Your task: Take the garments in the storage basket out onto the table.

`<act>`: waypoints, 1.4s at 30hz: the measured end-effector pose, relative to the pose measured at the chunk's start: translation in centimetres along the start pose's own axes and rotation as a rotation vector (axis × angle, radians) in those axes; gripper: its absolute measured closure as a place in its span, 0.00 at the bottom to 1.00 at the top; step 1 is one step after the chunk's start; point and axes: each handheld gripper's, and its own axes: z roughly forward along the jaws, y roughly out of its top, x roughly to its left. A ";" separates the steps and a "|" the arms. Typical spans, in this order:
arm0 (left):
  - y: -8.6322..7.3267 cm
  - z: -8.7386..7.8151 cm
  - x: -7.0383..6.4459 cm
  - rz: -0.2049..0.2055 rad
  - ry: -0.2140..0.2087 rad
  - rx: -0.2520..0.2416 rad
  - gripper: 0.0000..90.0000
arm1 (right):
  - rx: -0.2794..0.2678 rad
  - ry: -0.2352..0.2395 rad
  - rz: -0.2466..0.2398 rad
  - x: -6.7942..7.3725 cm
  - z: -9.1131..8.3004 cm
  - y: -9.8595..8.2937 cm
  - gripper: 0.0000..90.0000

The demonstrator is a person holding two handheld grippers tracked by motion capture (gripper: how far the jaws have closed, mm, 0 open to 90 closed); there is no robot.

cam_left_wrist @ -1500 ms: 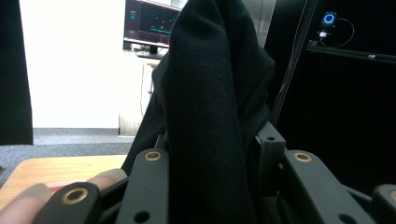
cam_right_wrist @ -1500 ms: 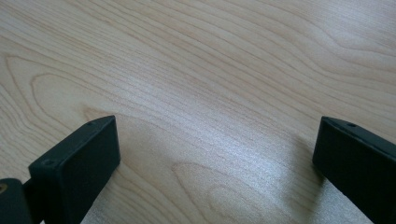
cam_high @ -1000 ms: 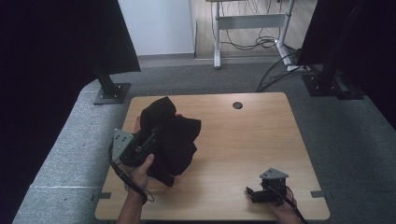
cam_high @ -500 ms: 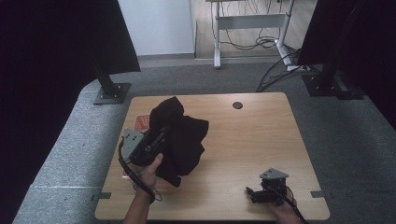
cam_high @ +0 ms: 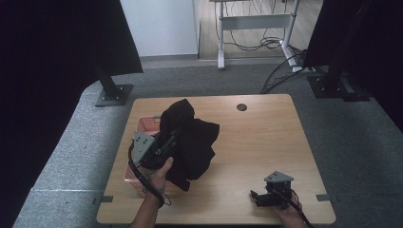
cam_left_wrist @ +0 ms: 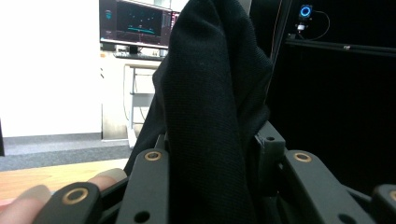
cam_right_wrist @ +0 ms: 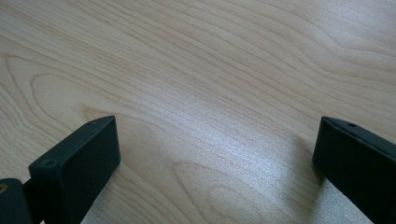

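High view: a black cloth was seen bunched up over the left half of the wooden table, and the left gripper was buried in its left edge. The cloth was held raised, its top fold standing above the gripper and its lower part hanging down beside the left hand toward the near side of the table. A reddish basket was partly covered by the cloth, just behind and to the left of that gripper, with another strip of it showing below the hand. A small dark round hole was noted in the tabletop, well beyond the cloth toward the far edge.

From the left gripper view, the cloth was seen clamped between the two jaws, which were closed tight on a thick fold that rose straight up from them. Fingertips were visible at the lower left, beside the left jaw. A monitor on a desk was seen far off beyond the cloth.

The right gripper was seen low at the near right corner of the table, well apart from the cloth, pointing leftward. In the right gripper view its jaws were spread wide, with bare wood grain between them and nothing held. Whether the jaws touched the tabletop could not be told.
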 end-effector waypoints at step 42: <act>-2.1 3.4 -5.0 0.023 -0.074 0.070 0.73 | 0.000 0.000 -0.001 0.0 0.0 0.0 0.00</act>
